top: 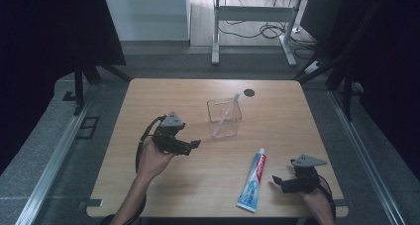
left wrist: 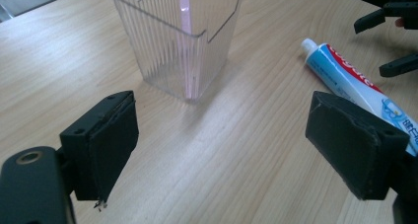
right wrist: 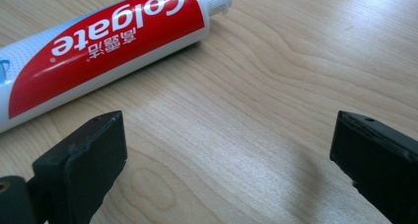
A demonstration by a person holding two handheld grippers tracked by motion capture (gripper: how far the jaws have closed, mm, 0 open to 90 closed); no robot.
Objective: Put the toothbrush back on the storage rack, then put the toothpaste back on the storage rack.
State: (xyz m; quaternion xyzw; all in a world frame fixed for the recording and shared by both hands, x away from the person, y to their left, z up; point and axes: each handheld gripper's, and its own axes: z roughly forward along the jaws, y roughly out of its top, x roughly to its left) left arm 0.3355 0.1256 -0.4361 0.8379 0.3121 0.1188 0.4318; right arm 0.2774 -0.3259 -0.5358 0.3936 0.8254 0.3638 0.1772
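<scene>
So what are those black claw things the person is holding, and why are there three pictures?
They are hand-held grippers: a tool with two black jaws that pinch, like big tweezers. The person holds one in each hand, the left gripper and the right gripper. Both stand open and hold nothing.

The high view comes from a camera above the wooden table, looking down. The other two pictures come from small cameras riding on each gripper, looking out between its own jaws.

On the table stands a clear ribbed plastic cup with a pink toothbrush leaning inside it. Beside it lies a Colgate toothpaste tube, flat on its side with its white cap on. The right gripper is close to the tube but not touching it.
</scene>
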